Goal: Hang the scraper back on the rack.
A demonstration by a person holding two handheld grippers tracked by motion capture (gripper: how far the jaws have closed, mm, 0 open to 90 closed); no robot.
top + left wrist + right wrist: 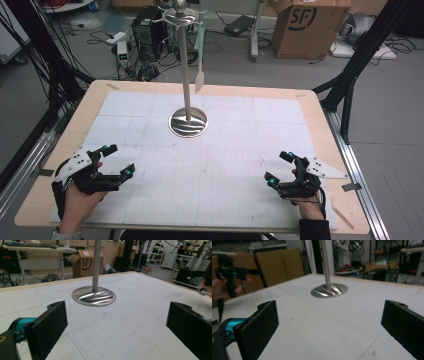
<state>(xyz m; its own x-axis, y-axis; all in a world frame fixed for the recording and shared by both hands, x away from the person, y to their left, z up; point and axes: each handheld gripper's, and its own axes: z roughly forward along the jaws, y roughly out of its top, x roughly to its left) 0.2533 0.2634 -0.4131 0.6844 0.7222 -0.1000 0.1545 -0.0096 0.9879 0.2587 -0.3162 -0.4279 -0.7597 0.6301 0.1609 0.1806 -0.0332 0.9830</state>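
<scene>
A person stands at the near edge of the table (310, 107), holding one gripper in each hand above a white gridded mat (240, 150) that covers most of the wooden top. The left gripper (119, 160) sits near the front left corner of the mat, its jaws spread wide with nothing between them; the left hand (80, 200) wraps around its grip from below. The right gripper (279, 167) is near the front right corner, jaws likewise wide apart and empty, with the right hand (307, 205) and a dark sleeve behind it. The two are well apart, both angled inward toward the middle of the table.

Toward the far centre of the mat stands a metal stand (188, 121): a round shiny base with a thin upright pole rising from it to a ring at the top. From that ring hangs a pale spatula (200, 75), handle up, blade down, dangling clear of the table just beside the pole.

In both gripper views the stand's base lies ahead between the open jaws. Beyond the table a cardboard box (310, 27) and tangled cables rest on the floor.
</scene>
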